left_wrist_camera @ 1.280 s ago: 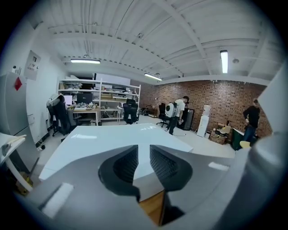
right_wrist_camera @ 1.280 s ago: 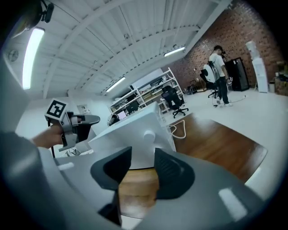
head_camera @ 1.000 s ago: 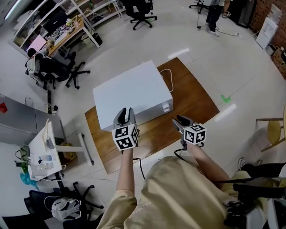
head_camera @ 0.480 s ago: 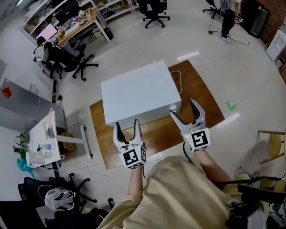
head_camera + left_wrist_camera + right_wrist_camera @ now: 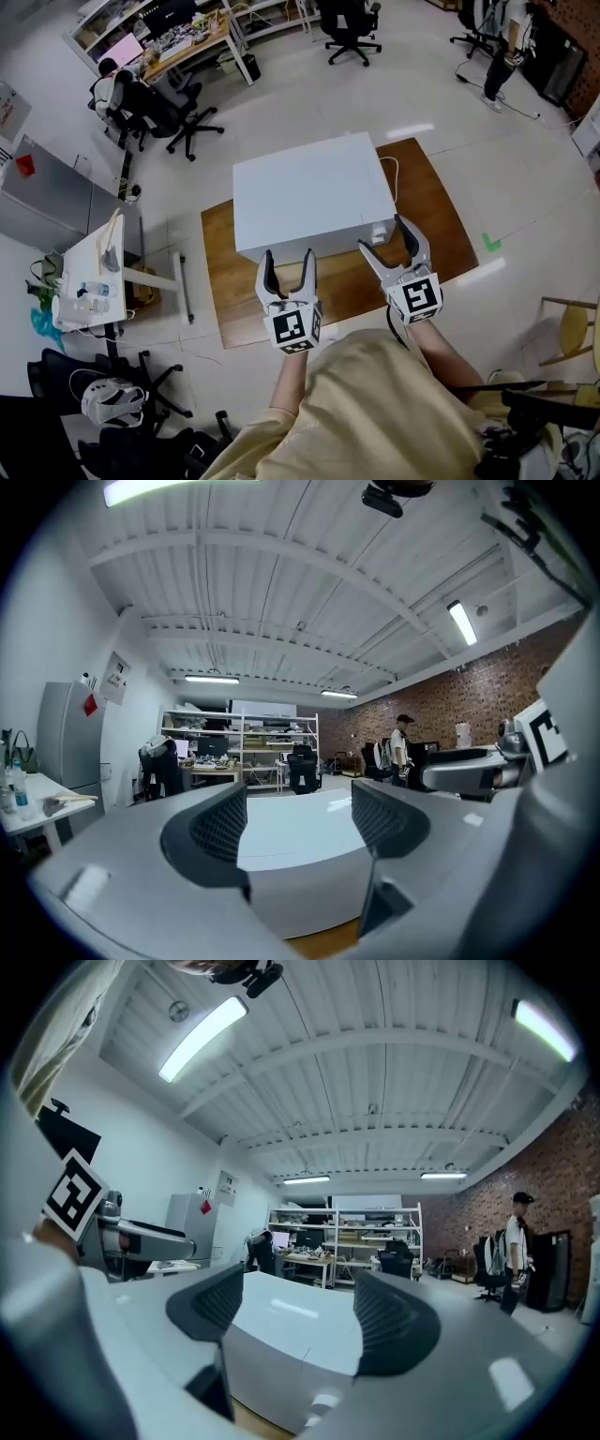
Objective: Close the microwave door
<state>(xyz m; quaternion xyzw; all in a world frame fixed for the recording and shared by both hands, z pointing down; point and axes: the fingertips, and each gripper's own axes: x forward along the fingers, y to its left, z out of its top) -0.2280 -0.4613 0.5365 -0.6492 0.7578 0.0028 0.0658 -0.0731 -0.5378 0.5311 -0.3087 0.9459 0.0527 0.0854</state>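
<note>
Microwave [image 5: 309, 192] x1, on 1 wood tbl [image 5: 433, 217].

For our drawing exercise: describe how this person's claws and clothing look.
The left claw and right claw, now closing empty, are grey V-shaped forks with dark ribbed pads; each carries a white cube of black square markers. The person wears a beige top.

We see our left claw [image 5: 298, 819] with its two jaws wide apart. The white microwave [image 5: 300, 888] sits just past them, not touching. Far back stand shelves [image 5: 239, 747] and a person [image 5: 400, 749].
</note>
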